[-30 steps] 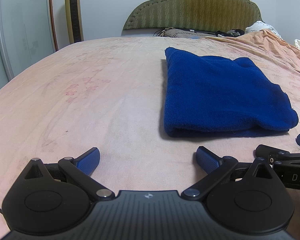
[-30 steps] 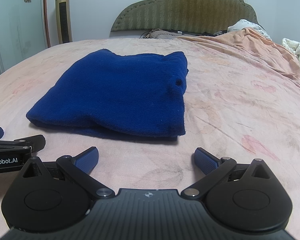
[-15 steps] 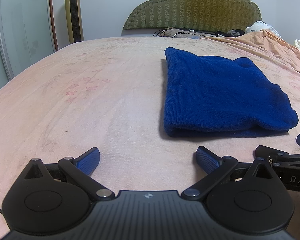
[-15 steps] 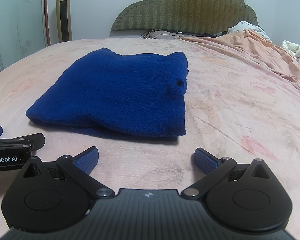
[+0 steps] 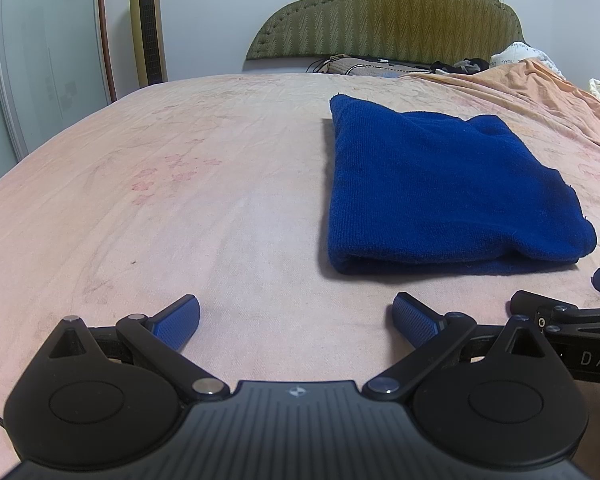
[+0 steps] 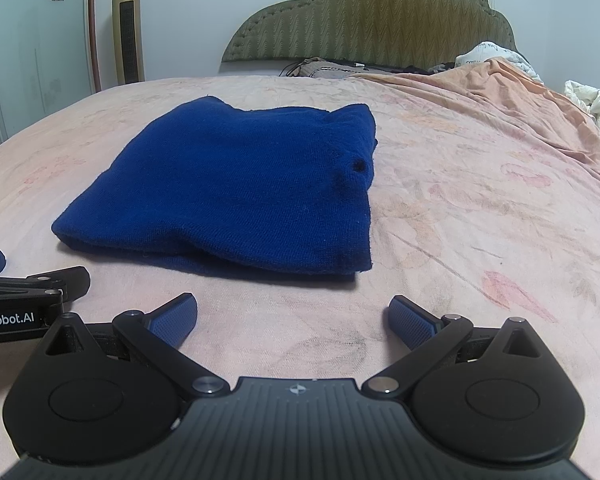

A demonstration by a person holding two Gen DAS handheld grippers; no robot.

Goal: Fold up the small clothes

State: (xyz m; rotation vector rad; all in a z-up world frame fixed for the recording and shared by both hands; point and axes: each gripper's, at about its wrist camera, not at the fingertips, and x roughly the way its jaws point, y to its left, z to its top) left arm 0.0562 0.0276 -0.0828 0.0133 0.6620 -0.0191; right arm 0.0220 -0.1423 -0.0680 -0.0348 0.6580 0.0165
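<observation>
A pink bed stretches ahead of both grippers, a folded blue garment lying flat just ahead and between them, right of the left gripper and left of the right gripper, each with jaws spread wide and empty.

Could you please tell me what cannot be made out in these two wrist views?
- Blue garment: type and inner layers, hidden by its own folds, both views.
- Right gripper: mostly cut off by the left view's right edge.
- Clutter by the headboard: too small.
</observation>
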